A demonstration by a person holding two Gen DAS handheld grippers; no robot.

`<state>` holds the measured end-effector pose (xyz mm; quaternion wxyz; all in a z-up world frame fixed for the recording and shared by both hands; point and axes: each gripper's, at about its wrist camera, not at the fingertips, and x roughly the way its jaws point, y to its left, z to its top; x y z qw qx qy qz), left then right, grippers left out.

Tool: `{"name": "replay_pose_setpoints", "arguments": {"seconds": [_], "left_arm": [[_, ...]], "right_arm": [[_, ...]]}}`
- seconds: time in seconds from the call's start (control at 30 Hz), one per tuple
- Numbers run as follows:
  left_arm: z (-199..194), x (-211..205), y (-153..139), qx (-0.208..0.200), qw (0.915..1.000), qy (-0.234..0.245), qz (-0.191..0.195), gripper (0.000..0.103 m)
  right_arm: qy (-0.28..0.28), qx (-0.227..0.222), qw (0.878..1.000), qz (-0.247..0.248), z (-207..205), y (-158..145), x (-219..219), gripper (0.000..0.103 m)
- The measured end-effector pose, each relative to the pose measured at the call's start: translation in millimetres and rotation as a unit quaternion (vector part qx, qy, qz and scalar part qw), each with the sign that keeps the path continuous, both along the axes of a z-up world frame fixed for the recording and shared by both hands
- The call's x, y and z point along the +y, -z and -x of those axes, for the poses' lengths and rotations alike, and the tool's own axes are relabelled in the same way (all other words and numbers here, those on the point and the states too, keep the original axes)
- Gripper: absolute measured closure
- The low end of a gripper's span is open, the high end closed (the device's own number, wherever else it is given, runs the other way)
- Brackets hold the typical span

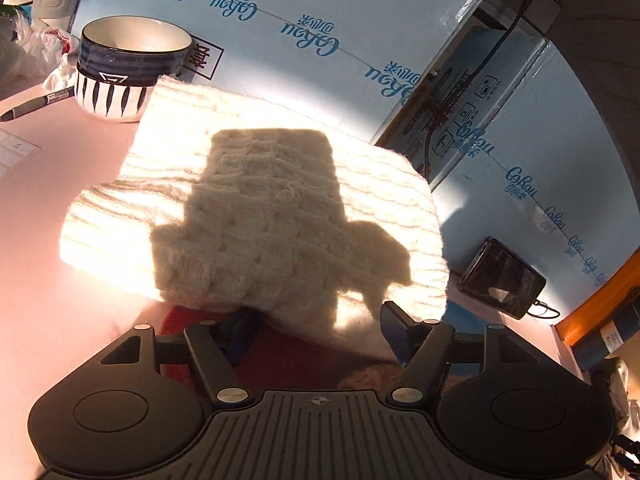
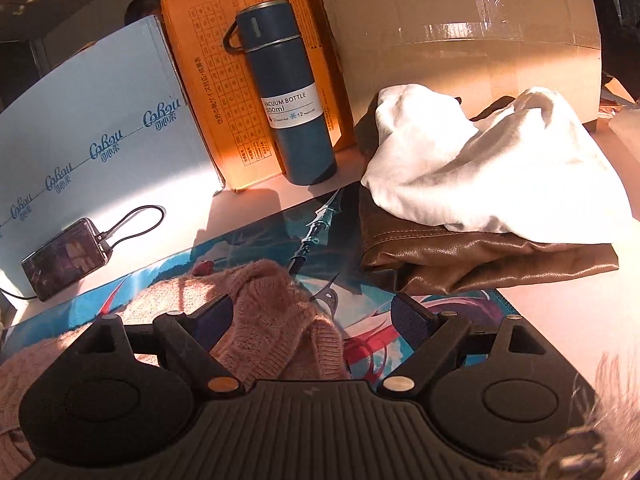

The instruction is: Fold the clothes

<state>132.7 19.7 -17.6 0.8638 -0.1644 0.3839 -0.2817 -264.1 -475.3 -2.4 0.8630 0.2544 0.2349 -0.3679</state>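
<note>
Black fingers of the left tool point(image 1: 320, 322) stood spread wide with nothing clamped between them, hovering at the near edge of a folded cream knit sweater point(image 1: 256, 216). That sweater lay on the pink tabletop point(image 1: 52, 280), partly over a red garment point(image 1: 288, 356) just below the tool, and it carried the tool's own shadow. Behind the sweater sat a striped bowl point(image 1: 128, 68) with a pen point(image 1: 38, 102) beside it, and pale blue boxes point(image 1: 320, 32) stood at the back.

On the other side, the right tool point(image 2: 320, 316) was also wide open, gripping nothing, though a pink knit sweater point(image 2: 276, 320) bunched up between its fingers on a printed mat point(image 2: 312, 224). Farther off, a white cloth point(image 2: 496, 164) lay heaped on a brown leather jacket point(image 2: 480, 256). A dark blue bottle point(image 2: 288, 96) stood upright against an orange box point(image 2: 208, 92), and a phone point(image 2: 66, 256) lay near the mat's left edge.
</note>
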Motion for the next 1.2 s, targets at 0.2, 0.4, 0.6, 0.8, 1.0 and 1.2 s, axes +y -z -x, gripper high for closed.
{"name": "replay_pose_setpoints", "arguments": {"seconds": [0.2, 0.4, 0.6, 0.8, 1.0, 1.2], "left_arm": [[53.1, -15.1, -2.6, -0.079, 0.9917, 0.07, -0.074, 0.024], [84.6, -33.6, -8.7, -0.164, 0.9713, 0.091, -0.146, 0.024], [100.7, -51.6, 0.2, -0.228, 0.9392, 0.098, -0.238, 0.024], [142.3, -43.5, -18.9, -0.292, 0.9298, 0.13, -0.183, 0.017], [192.3, -69.8, -21.3, -0.317, 0.905, 0.238, -0.154, 0.014], [230.4, -104.8, -7.6, -0.334, 0.8738, 0.316, -0.159, 0.014]], "right_arm": [[0.002, 0.028, 0.999, -0.024, -16.3, 16.3, -6.7, 0.02], [-0.027, 0.128, 0.986, 0.1, -43.4, 19.3, 16.2, 0.091], [-0.014, 0.131, 0.984, 0.12, -38.5, 19.6, 10.3, 0.073], [0.037, 0.022, 0.996, 0.075, 22.8, -12.6, 32.3, 0.035], [0.035, -0.064, 0.997, 0.024, 94.2, -17.0, 89.1, 0.035], [0.053, -0.075, 0.995, 0.024, 161.6, -8.0, 150.2, 0.035]]}}
